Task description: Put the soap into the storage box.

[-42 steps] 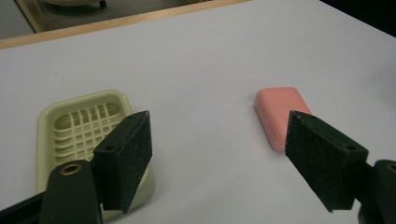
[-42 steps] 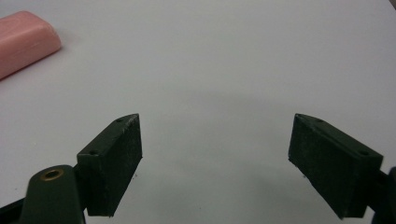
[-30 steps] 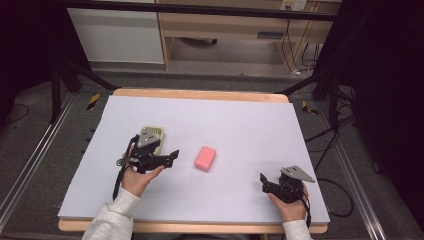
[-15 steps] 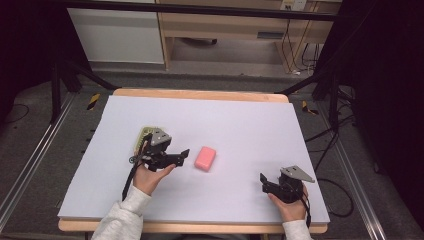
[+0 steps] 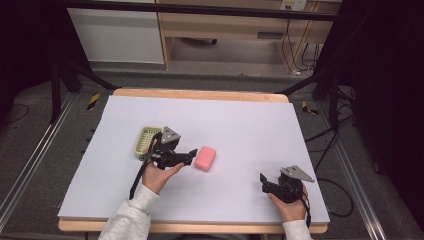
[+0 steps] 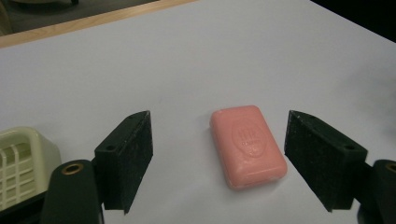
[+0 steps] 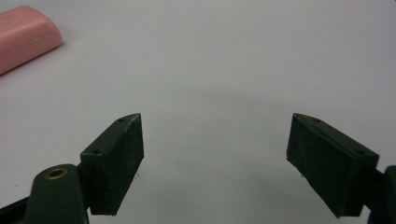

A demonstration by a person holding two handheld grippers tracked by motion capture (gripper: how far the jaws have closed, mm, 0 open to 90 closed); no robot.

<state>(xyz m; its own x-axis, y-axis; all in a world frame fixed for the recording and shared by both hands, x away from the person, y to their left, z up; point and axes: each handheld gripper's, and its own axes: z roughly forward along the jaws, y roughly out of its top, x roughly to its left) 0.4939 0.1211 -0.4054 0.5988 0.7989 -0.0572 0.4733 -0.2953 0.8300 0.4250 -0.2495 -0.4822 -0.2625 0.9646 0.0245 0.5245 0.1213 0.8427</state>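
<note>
A pink bar of soap (image 5: pixel 205 158) lies flat on the white table sheet near the middle. In the left gripper view the soap (image 6: pixel 246 145) sits between and just ahead of the two black jaws, touching neither. My left gripper (image 5: pixel 191 155) is open, its tips just left of the soap. A pale yellow-green soap dish (image 5: pixel 146 141) stands behind the left gripper, and its corner (image 6: pixel 21 163) shows at the lower left. My right gripper (image 5: pixel 263 181) rests open near the front right of the table, with only bare sheet between its jaws (image 7: pixel 217 163). The soap's end (image 7: pixel 25 35) shows far off at the upper left.
The white sheet (image 5: pixel 250 125) covers a wooden table whose edge (image 5: pixel 200 94) shows at the back. Black stand legs (image 5: pixel 75 75) and cables (image 5: pixel 330 150) lie on the floor around the table. A wooden cabinet (image 5: pixel 225 25) stands beyond.
My left gripper has moved right, away from the soap dish and up to the soap, uncovering the dish. The right gripper has stayed put.
</note>
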